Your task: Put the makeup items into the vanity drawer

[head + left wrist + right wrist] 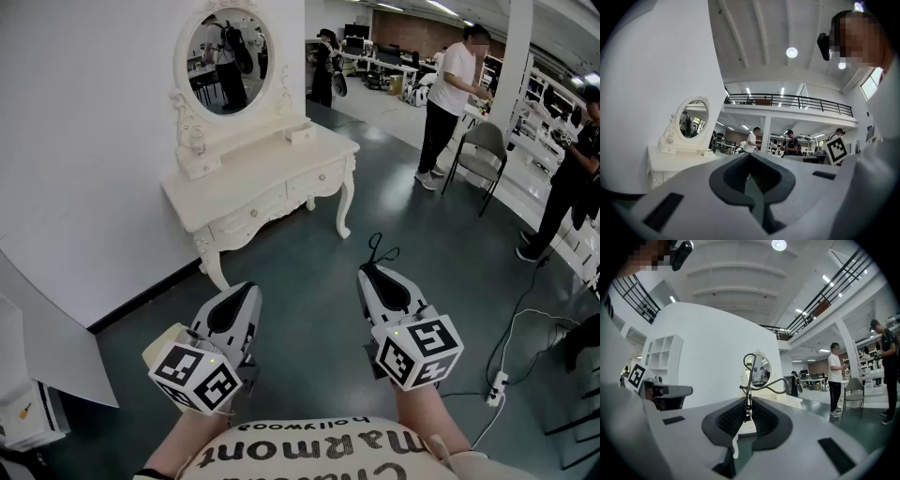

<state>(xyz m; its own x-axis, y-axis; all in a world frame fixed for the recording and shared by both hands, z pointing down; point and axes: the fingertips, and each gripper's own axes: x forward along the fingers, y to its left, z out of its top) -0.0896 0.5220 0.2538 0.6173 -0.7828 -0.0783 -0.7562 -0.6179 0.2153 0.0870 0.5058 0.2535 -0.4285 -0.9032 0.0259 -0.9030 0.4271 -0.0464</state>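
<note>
**A:** ok so what's the left gripper (pixel 244 292) doing, anything in it?

**B:** nope. Its own view shows the two dark pads closed up on each other with nothing between them, just a thin sliver of floor showing through lower down. The marker cube (pixel 192 375) sits at the near end by the wrist

**A:** and the vanity?

**B:** the white vanity (pixel 267 183) is out ahead of the left jaws and a bit to their left, well apart, standing against the white wall. The oval mirror (pixel 225 56) is on top at the back. Both front drawers (pixel 251 217) look pushed in, and I can't make out any makeup on the top from here

**A:** right side?

**B:** the right gripper (pixel 373 274) is level with the left one, with a gap of bare green floor between them. Its jaws are clamped on a black eyelash curler (pixel 378 251). The curler's working end is pinched between the pads, and the looped handles stick out past the jaw tips toward the vanity. So that item is held in the air, nowhere near a drawer

**A:** anything further right?

**B:** beyond and right of the right jaws, well off, there's a person in a white shirt (pixel 452 84) beside a grey chair (pixel 483 150), plus a white cable (pixel 525 319) trailing over the floor to a power strip (pixel 497 384)
</note>
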